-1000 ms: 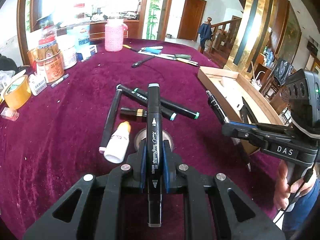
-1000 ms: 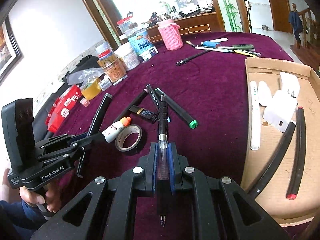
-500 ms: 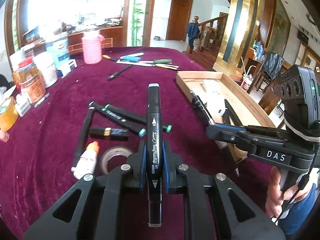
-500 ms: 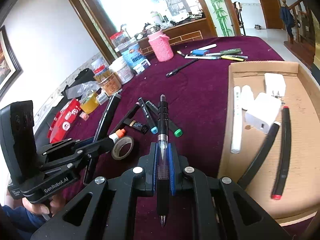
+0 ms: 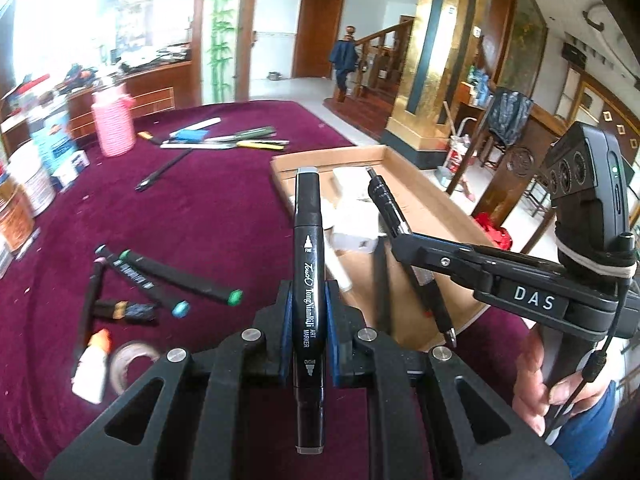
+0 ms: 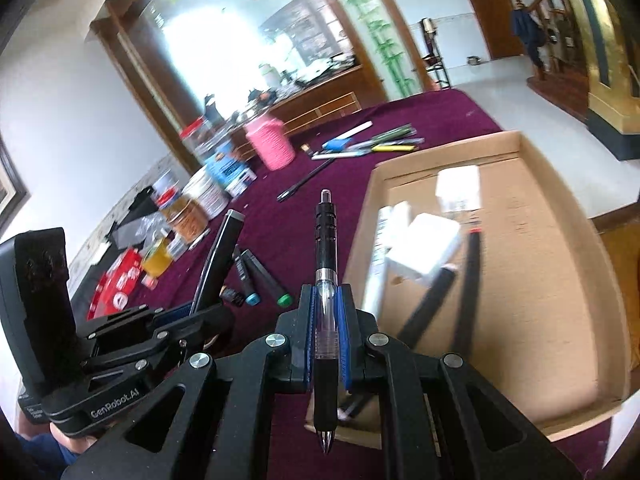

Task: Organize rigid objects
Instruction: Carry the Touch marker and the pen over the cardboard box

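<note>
A black art marker (image 5: 308, 280) is clamped in the left tool (image 5: 307, 312); a black pen (image 6: 326, 280) is clamped in the right tool (image 6: 327, 320), beside the cardboard tray (image 6: 568, 280).

A round table covered in deep maroon cloth (image 5: 224, 208) fills the foreground. Behind it stands a wooden sideboard (image 5: 152, 88) under a bright window. A white wall panel painted with green bamboo (image 5: 218, 32) rises beside it, next to a brown wooden door (image 5: 318, 32). To the right, a gold-clad pillar (image 5: 424, 48) with a dark vertical stripe — and a wooden staircase (image 5: 380, 56) where a person in dark blue (image 5: 344, 60) stands at the railing. A dark-framed picture (image 6: 10, 192) hangs on the white wall at far left.
</note>
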Available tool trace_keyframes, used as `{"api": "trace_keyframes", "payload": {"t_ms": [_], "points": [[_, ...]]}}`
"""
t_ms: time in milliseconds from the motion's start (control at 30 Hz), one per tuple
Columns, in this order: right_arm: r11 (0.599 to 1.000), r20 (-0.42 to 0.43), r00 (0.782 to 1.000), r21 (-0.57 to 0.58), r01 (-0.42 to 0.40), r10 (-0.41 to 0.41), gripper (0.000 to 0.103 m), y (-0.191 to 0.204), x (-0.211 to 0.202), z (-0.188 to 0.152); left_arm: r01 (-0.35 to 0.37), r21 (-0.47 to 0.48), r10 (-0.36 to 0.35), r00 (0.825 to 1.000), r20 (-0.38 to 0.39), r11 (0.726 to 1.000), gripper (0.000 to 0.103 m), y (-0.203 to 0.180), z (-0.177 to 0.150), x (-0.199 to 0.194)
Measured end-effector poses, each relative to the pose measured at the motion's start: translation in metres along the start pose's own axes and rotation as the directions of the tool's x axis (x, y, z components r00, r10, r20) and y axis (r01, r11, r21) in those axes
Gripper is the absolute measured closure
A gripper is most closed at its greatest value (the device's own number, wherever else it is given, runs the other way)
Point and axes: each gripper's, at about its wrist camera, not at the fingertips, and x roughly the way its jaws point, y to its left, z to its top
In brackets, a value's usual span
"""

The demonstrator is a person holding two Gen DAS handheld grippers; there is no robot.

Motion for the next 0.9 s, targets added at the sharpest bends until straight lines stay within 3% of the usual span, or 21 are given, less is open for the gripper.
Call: {"api": "trace_keyframes", "payload": {"t_ms": [200,267,367,600,900], "points": [[0.995,0.058,0.993,0.033,0.098,-0.100,0.094,-0.024,-0.015,0.007,0.065,0.018,-0.065,0.997,-0.030,0.998,0.091,-0.030,0.010,0.025],[0.985,0.076,0.982,0.031,0.172,-0.174,0.094,-0.030,-0.017,0.007,0.083,0.014,-0.082,0.996,-0.035,0.996,0.091,-0.038,0.012,0.033],[0.975,0.083,0.971,0.047,0.219,-0.223,0.094,-0.045,-0.017,0.007,0.115,-0.001,-0.115,0.992,-0.054,0.993,0.091,-0.048,0.013,0.050],[0.963,0.027,0.970,0.129,0.237,-0.242,0.094,-0.075,-0.002,0.004,0.130,-0.022,-0.132,0.981,-0.139,0.991,0.091,-0.059,0.003,0.088],[0.956,-0.026,0.967,0.152,0.253,-0.252,0.094,-0.086,0.007,0.000,0.133,-0.010,-0.133,0.978,-0.161,0.991,0.091,-0.072,0.004,0.102]]}}
